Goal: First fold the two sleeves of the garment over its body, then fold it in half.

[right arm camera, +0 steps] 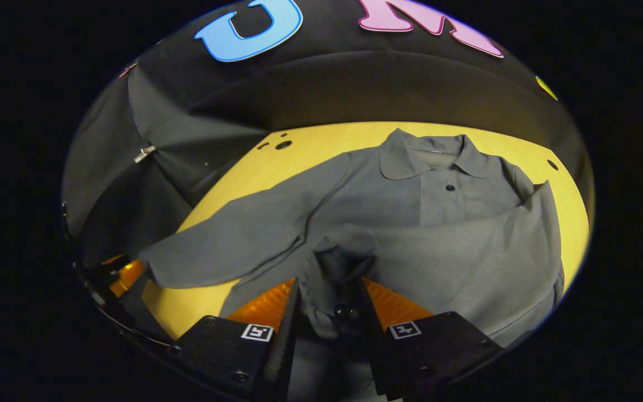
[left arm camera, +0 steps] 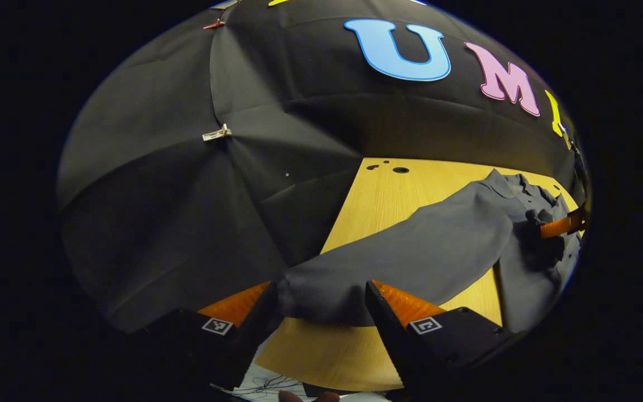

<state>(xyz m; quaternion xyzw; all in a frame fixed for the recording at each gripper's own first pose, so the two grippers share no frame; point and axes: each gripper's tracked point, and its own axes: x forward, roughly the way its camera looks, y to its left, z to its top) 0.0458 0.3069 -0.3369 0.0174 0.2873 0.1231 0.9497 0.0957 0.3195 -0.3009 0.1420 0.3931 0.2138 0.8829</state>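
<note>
A grey collared shirt (right arm camera: 444, 223) lies face up on the wooden table (right arm camera: 321, 139), collar toward the far wall. One long sleeve (right arm camera: 232, 240) stretches out to the left in the right gripper view. Its cuff (left arm camera: 321, 296) lies spread between the fingers of my left gripper (left arm camera: 321, 304), which stands open around it. The other sleeve (right arm camera: 466, 251) is drawn across the shirt's body. My right gripper (right arm camera: 327, 304) is shut on that sleeve's bunched cuff (right arm camera: 335, 262) over the lower chest. The left gripper view shows the right gripper (left arm camera: 564, 225) far off, on the shirt (left arm camera: 438, 245).
The table (left arm camera: 388, 190) has small holes (left arm camera: 400, 170) near its far corner and ends close to the black cloth wall. A white clip (left arm camera: 216, 134) is pinned to that wall. Bare wood lies in front of the outstretched sleeve.
</note>
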